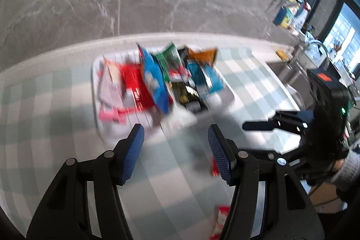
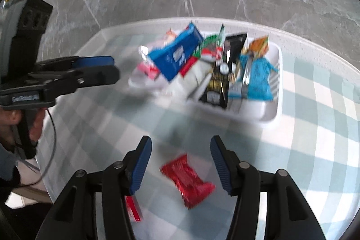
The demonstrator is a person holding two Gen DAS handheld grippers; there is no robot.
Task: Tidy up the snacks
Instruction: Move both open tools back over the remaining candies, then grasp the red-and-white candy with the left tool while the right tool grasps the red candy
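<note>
1. The right hand-held gripper [image 2: 181, 162] is spread wide and empty, poised over a red snack packet [image 2: 187, 180] lying on the checked worktop [image 2: 315, 150].
2. The left hand-held gripper [image 1: 175, 151] is also wide open, holding nothing.
3. Beyond them, the white tray [image 2: 273, 113] already carries most snacks (blue, black, green, orange packs).
4. Judging by this, sorting is nearly done; the red packet and another red-and-white one [image 1: 219, 223] near the worktop's front remain loose.
</note>
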